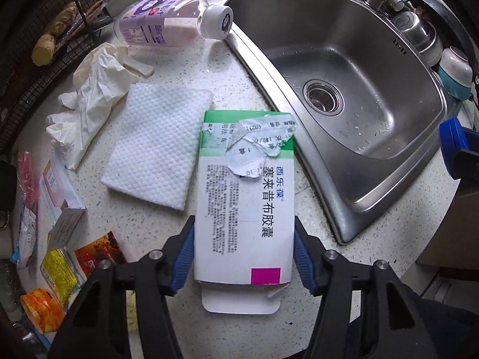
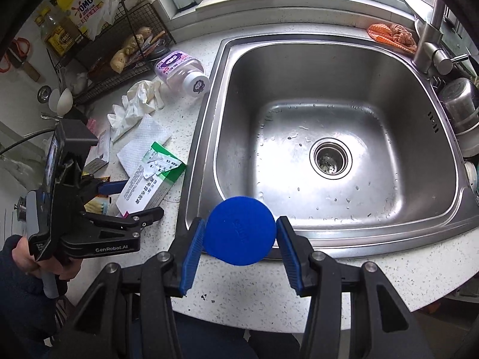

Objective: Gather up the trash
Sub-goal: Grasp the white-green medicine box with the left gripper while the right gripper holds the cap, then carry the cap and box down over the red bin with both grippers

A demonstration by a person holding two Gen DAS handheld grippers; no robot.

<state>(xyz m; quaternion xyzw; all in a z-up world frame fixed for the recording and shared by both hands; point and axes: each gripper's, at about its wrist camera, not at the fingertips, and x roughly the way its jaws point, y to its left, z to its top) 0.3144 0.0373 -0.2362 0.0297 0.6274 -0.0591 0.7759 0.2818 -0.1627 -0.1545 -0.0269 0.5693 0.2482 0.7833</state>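
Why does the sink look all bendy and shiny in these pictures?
In the left wrist view, the fisheye lens curves the sink rim into a bow, and the picture goes dark at the corners. In the right wrist view, window light glares off the wet steel basin, while the blue disc in the right claw stays sharp.

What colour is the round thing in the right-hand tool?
Solid blue, seen best from the right wrist view.

the medicine box (image 1: 244, 206) carries the chinese name 西乐葆 and, in bigger letters, 塞来昔布胶囊. the yellow detergent bag (image 2: 79, 3) on the rack shows the brand "omo". the left gripper (image 2: 131, 193) has "genrobot.ai" printed on its black body.
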